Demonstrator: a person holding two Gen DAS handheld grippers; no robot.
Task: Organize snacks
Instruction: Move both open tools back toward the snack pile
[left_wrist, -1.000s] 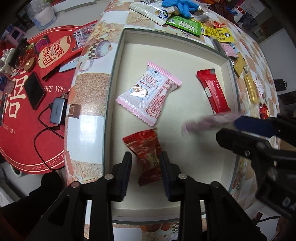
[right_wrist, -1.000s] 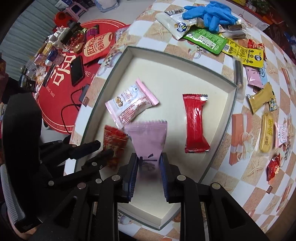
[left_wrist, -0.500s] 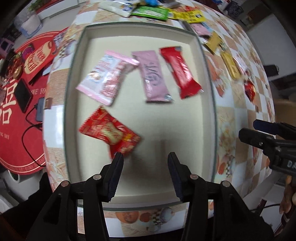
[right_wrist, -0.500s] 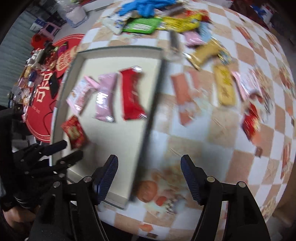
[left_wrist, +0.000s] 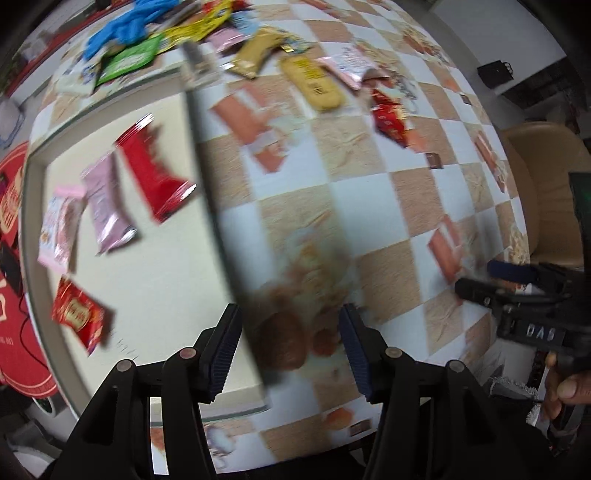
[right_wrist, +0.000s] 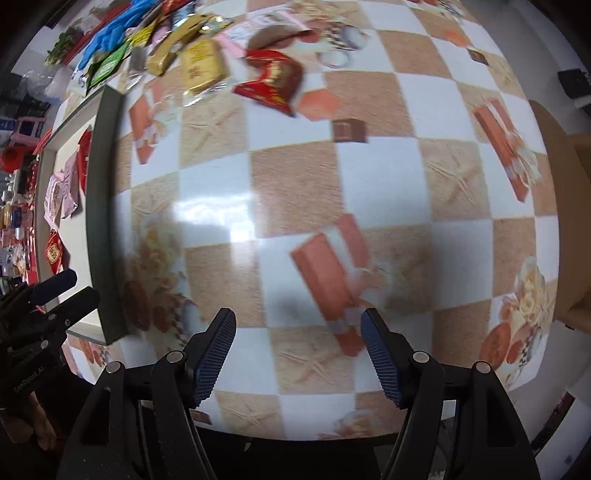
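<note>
Right claw (right_wrist: 298, 350) spread, empty, over bare checkered desk (right_wrist: 295, 177). Left claw (left_wrist: 290, 352) jaws just opening, empty, beside tray rim (left_wrist: 207, 177). Loose snacks lie far side; red packet (right_wrist: 271, 79) ahead-left of the right claw, which is nearer; long axis slanted.

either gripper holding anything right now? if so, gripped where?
Nothing held. Left gripper and right gripper are both open and empty above the checkered tablecloth; their jaws have just been opening.
</note>
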